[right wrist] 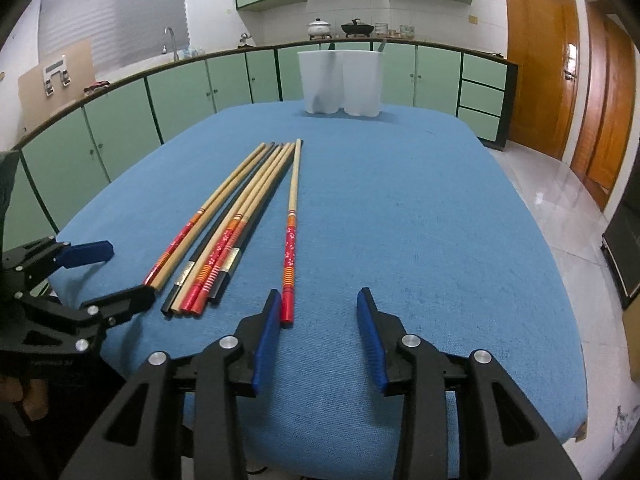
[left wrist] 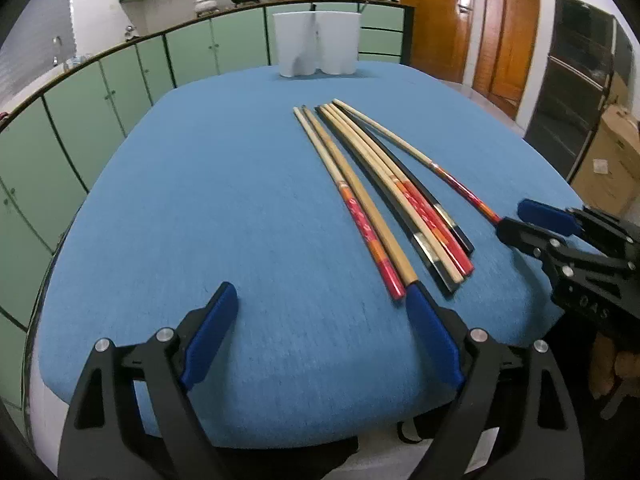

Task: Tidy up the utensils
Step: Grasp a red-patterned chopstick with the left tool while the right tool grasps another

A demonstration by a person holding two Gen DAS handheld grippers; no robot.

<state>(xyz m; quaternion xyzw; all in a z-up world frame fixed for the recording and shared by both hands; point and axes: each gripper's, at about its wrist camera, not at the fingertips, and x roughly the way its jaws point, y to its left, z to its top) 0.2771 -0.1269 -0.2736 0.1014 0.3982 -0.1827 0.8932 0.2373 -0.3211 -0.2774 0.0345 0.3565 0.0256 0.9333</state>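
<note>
From the left wrist view, the left hand-held gripper [left wrist: 322, 300] hovered low over the near edge of the blue cloth-covered bench [left wrist: 224, 208] with its blue-padded fingers wide apart and empty. The bundle of long wooden and black lacquered chopsticks [left wrist: 384, 192] lay ahead and to its right, long axes running away toward the far edge, red-patterned butt ends nearest. The right finger's tip sat just beside the butt ends of the leftmost pair. One red-handled wooden chopstick [left wrist: 436, 168] lay apart on the right, its butt reaching the right hand-held gripper [left wrist: 516, 220]. The white two-compartment plastic utensil holder [left wrist: 318, 44] stood at the far edge, well beyond the tips, with nothing between.

From the right wrist view, the right hand-held gripper [right wrist: 318, 308] was likewise spread and empty. The stray chopstick [right wrist: 292, 224] pointed straight away from it, butt end just beside the left finger's tip, so this arm seemed the nearer for it. The bundle [right wrist: 236, 224] lay to the left, nearer the left hand-held gripper [right wrist: 116, 276]. The holder [right wrist: 342, 82] stood dead ahead, far off.
</note>
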